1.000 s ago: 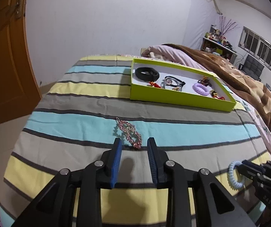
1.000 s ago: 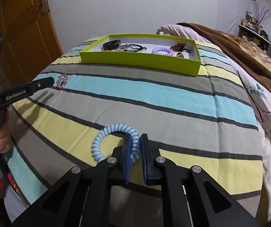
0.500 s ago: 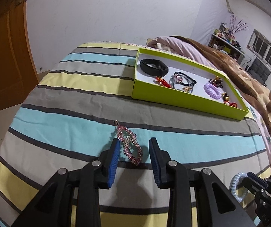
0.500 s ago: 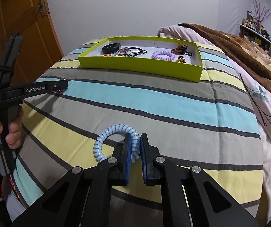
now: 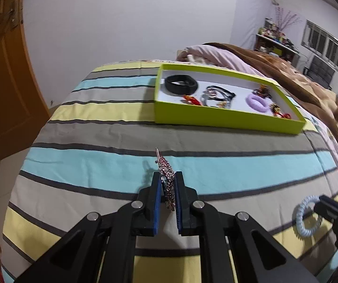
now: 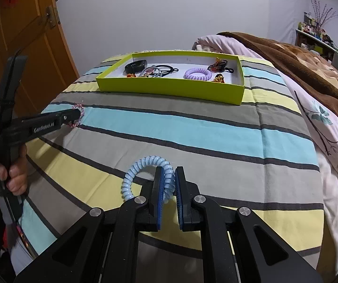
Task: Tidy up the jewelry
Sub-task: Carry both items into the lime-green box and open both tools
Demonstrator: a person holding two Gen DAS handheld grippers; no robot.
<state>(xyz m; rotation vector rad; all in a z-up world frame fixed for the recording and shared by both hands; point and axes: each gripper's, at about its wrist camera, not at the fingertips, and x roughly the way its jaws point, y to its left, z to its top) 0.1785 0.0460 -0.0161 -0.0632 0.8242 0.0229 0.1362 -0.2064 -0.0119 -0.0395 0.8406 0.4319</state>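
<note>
- On the striped bedspread [image 5: 93,139], near its front edge, a pink beaded hair clip [image 5: 167,179] is clamped between the blue pads of the left gripper [image 5: 168,188]; the jaws have just been closing, and the clip stands on edge between them with its thin metal tip pointing away from the camera.
- From the right wrist view, the same left gripper [image 6: 73,118] is seen side-on at the left, gripped by a hand [image 6: 6,179], with the pink clip [image 6: 78,114] showing at its tip over the turquoise stripe.
- A pale blue spiral hair tie [image 6: 145,176] is pinched by the right gripper [image 6: 169,181], whose jaws are shut on the right side of the coil; the rest of the loop arches out to the left of the fingers, above a yellow stripe.
- In the left wrist view the right gripper [image 5: 320,201] is seen at the lower right edge with the blue coil [image 5: 307,214] hanging from its tip.
- Farther back on the bed a lime-green tray [image 5: 228,118] with a white floor is set flat on the spread, well apart from both grippers.
- Inside the tray are held a black band [image 5: 180,85] at the left end, black elastic ties [image 5: 218,93] in the middle, a lilac spiral hair tie [image 5: 257,101] to the right, and small red and gold pieces too small to name.
- Beyond the tray, a brown blanket [image 6: 287,54] is heaped over pale pink bedding.
</note>
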